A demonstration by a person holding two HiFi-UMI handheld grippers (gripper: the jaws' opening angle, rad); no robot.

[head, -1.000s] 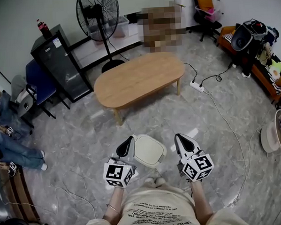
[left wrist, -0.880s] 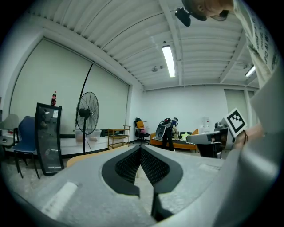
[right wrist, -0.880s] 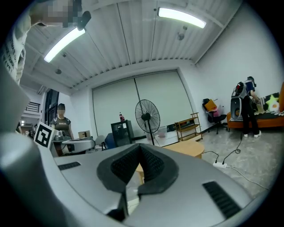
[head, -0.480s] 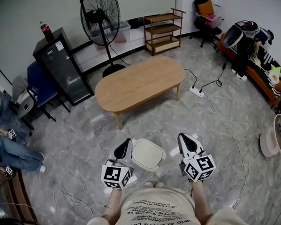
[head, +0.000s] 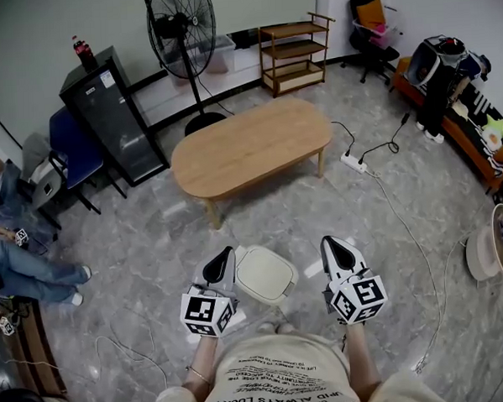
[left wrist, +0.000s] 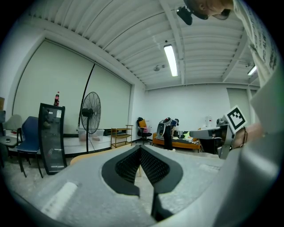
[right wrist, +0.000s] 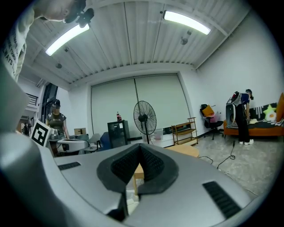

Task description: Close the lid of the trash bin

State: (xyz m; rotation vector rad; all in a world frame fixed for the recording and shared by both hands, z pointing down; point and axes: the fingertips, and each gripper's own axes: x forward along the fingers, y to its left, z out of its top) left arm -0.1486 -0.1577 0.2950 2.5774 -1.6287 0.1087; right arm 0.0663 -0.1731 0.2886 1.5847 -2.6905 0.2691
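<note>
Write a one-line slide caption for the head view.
A person holds the left gripper and right gripper, both shut, on either side of a white trash bin, facing an oval wooden table.

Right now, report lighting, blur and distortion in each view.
Head view: evenly lit, sharp, wide-angle bends the walls. Left gripper view: dark round border, ceiling tube light blown out, foreground soft. Right gripper view: same border, two tube lights glare, room sharp.

shirt (head: pixel 278 378) print "always lucky", upside down
</note>
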